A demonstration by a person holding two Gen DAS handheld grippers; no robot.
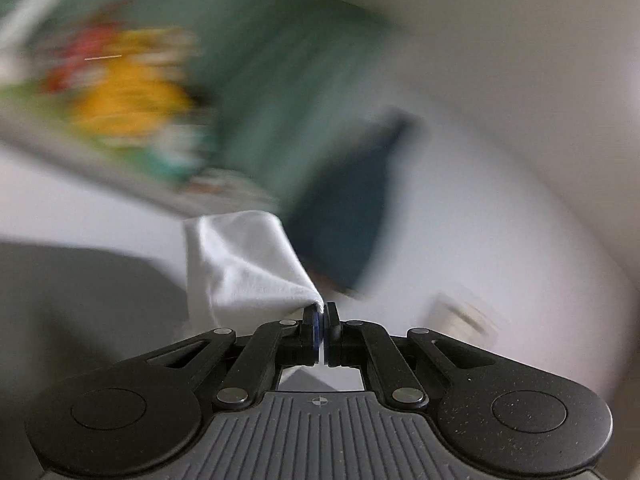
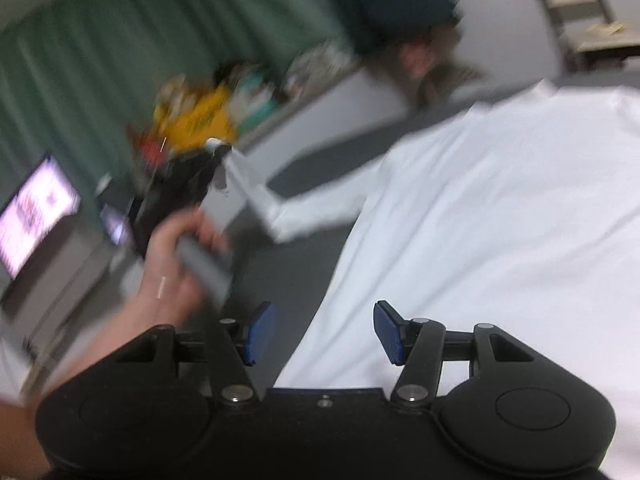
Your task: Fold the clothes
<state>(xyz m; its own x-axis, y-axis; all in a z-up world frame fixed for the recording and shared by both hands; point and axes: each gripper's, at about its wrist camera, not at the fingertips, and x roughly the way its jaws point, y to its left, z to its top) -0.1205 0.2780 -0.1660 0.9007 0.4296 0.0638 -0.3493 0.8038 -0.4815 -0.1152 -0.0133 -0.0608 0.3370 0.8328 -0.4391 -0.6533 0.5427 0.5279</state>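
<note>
While one white shirt (image 2: 480, 208) lies spread on the dark tabletop (image 2: 280, 280), the left gripper (image 1: 321, 312) has its two fingers pinched tight on one sleeve (image 1: 248, 264), lifted up beside the shirt. Over the shirt's edge, the right gripper (image 2: 324, 332) hangs with two blue fingers (image 2: 260, 332) wide apart, holding nothing. One hand (image 2: 176, 264) grips the left tool.

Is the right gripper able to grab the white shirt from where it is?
Probably yes: the right gripper is open, and the white shirt lies right below and ahead of it, with nothing between.
</note>
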